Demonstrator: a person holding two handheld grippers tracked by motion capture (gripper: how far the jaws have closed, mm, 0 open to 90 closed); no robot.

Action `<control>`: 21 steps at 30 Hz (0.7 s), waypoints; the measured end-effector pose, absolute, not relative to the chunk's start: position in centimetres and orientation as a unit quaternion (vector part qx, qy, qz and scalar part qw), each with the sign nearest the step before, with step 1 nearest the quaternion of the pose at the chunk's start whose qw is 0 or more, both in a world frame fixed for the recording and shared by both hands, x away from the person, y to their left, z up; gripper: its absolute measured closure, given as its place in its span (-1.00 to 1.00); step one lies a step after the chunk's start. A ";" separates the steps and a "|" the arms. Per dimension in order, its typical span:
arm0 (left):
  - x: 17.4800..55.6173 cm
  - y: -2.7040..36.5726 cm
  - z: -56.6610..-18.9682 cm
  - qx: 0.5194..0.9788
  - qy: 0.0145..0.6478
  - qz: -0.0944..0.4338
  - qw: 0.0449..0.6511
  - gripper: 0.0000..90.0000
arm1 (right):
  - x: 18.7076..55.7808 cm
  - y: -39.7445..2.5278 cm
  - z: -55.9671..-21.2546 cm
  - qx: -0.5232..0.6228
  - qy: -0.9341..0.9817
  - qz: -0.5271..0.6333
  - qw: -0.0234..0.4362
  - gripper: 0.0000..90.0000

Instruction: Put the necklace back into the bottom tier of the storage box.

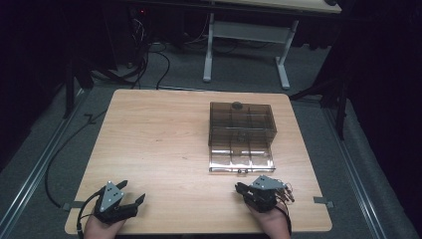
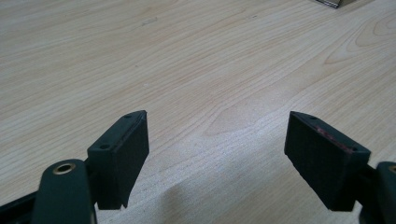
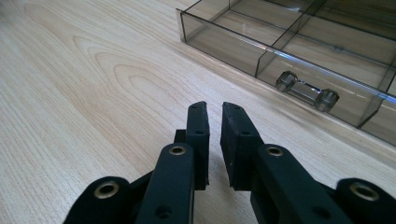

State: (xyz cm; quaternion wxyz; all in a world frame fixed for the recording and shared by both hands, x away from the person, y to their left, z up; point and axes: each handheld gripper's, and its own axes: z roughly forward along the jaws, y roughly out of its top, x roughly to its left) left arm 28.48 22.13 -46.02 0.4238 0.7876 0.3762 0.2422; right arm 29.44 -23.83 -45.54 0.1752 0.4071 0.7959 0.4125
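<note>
A smoky see-through box (image 1: 242,117) stands on the right half of the wooden table (image 1: 159,144). Its drawer (image 1: 241,155) is pulled out toward me, divided into several empty-looking compartments (image 3: 280,42). The drawer has a clear bar handle (image 3: 306,91) on its front. My right gripper (image 1: 240,188) rests just in front of the drawer, a little left of the handle. Its jaws (image 3: 215,108) are shut with only a thin slit and nothing between them. My left gripper (image 1: 133,191) lies at the near left corner, open over bare wood (image 2: 217,121).
Beyond the far edge of the table stands a white desk frame (image 1: 246,37). Cables (image 1: 149,57) trail over the grey floor. Grey tape tabs (image 1: 323,201) mark the near table edges. Metal rails (image 1: 35,169) run along both sides.
</note>
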 end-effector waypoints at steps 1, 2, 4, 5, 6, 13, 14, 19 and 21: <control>28.5 22.1 -46.0 0.787 0.377 0.242 0.424 -0.50 | 29.4 -23.8 -45.5 0.409 0.794 0.413 0.176 0.82; 28.5 22.1 -46.0 0.787 0.377 0.242 0.424 -0.50 | 29.4 -23.9 -45.5 0.409 0.793 0.416 0.175 0.82; 28.5 22.1 -46.0 0.787 0.376 0.242 0.424 -0.50 | 29.3 -24.0 -45.5 0.414 0.790 0.418 0.174 0.82; 28.5 22.1 -46.0 0.788 0.375 0.242 0.423 -0.50 | 29.3 -24.1 -45.5 0.414 0.789 0.419 0.175 0.83; 28.5 22.1 -46.0 0.789 0.374 0.242 0.423 -0.50 | 29.3 -24.0 -45.5 0.412 0.789 0.419 0.179 0.84; 28.5 22.1 -46.0 0.788 0.377 0.242 0.422 -0.50 | 29.3 -23.9 -45.5 0.409 0.791 0.417 0.182 0.85; 28.5 22.1 -46.0 0.788 0.378 0.241 0.421 -0.50 | 29.3 -23.9 -45.4 0.408 0.792 0.416 0.182 0.85; 28.5 22.2 -46.0 0.786 0.380 0.241 0.424 -0.50 | 29.2 -24.0 -45.3 0.409 0.789 0.421 0.181 0.86; 28.6 22.2 -46.0 0.787 0.379 0.239 0.424 -0.50 | 29.2 -24.2 -45.1 0.412 0.787 0.423 0.180 0.86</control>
